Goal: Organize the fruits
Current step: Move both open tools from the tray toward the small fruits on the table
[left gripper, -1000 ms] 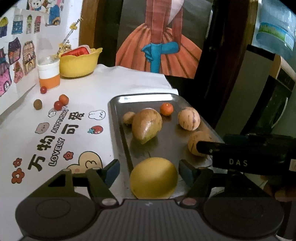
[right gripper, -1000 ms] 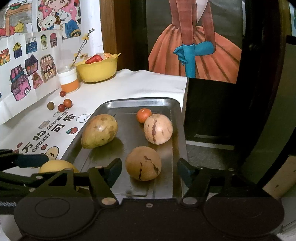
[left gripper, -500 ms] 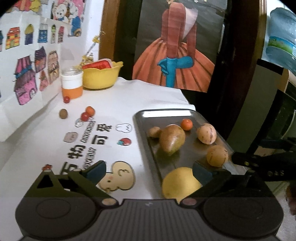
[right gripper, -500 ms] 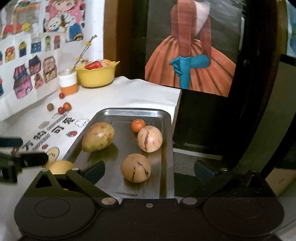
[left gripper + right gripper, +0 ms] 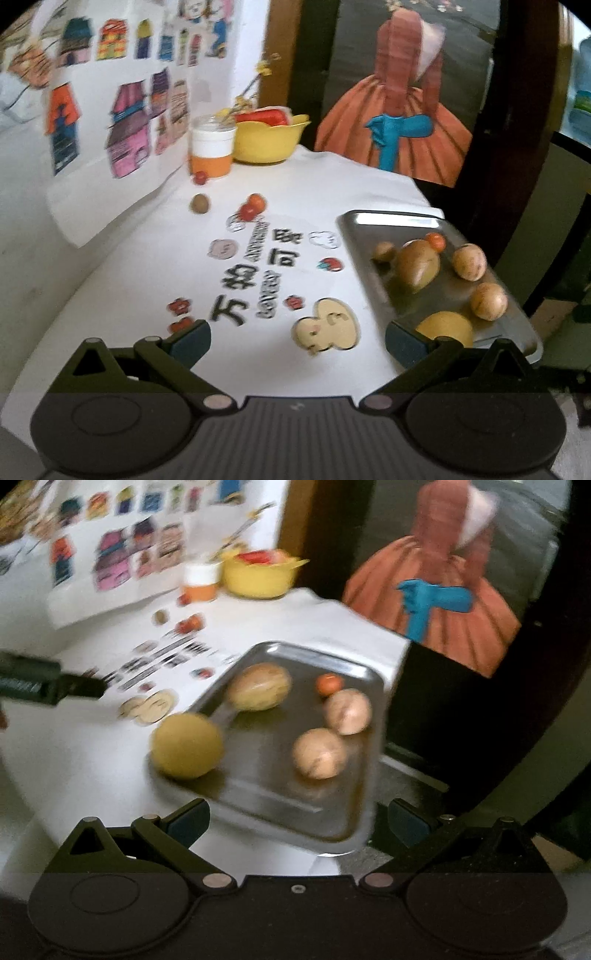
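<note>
Both tools spread, empty — left tool (image 5: 297,341) over bare counter (image 5: 332,184); right tool (image 5: 297,821) just short of tray (image 5: 258,797). Big fruits w/ yellow fruit (image 5: 187,745) on tray; small fruits (image 5: 251,206) ahead-left of left tool — prob. next.

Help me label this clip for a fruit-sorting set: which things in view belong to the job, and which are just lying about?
Job:
metal tray
yellow round fruit
mango
two tan striped fruits
small orange fruit
loose small fruits on the table

Lying about:
yellow bowl
orange-and-white cup
wall drawings
</note>
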`<state>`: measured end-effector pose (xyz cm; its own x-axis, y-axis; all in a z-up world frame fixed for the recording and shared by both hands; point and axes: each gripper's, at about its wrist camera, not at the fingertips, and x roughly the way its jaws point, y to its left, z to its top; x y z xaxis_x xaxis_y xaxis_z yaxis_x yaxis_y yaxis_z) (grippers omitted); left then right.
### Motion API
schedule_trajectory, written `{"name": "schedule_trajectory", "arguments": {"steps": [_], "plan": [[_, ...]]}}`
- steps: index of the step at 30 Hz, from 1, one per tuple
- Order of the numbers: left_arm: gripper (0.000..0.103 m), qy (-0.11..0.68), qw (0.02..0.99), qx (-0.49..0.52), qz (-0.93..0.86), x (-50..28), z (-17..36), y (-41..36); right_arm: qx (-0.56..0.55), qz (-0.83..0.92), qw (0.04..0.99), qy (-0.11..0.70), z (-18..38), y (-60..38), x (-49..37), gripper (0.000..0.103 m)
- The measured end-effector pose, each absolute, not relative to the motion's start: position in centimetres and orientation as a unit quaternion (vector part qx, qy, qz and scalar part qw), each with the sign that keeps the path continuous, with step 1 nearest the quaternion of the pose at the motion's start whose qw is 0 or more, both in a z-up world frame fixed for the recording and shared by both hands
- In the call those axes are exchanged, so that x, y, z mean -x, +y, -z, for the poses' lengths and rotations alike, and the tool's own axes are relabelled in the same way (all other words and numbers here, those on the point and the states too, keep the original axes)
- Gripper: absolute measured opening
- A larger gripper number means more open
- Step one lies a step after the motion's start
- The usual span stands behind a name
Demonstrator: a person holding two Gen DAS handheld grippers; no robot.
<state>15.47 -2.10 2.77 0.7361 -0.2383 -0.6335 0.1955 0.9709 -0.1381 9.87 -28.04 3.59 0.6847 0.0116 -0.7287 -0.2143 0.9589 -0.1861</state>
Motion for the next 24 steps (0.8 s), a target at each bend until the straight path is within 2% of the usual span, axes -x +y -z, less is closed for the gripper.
{"name": "schedule_trajectory", "arguments": {"steps": [6,13,24], "plan": [[0.102,0.341,0.935,0.041,0.086,-15.7,-3.2,0.9,0.146,-0.146,0.896,0.392,-5.3,-23.9,-10.1,0.102],[0.102,0.311,0.947,0.049,0.062,-16.1,-4.8,3.4,0.136,-0.216,0.899,0.357,-10.0,-20.9,-11.6,0.102],[0.103,0.283,0.955,0.092,0.016,-18.0,-6.7,5.9,0.131,-0.270,0.901,0.314,-15.1,-18.3,-17.3,0.102]]}}
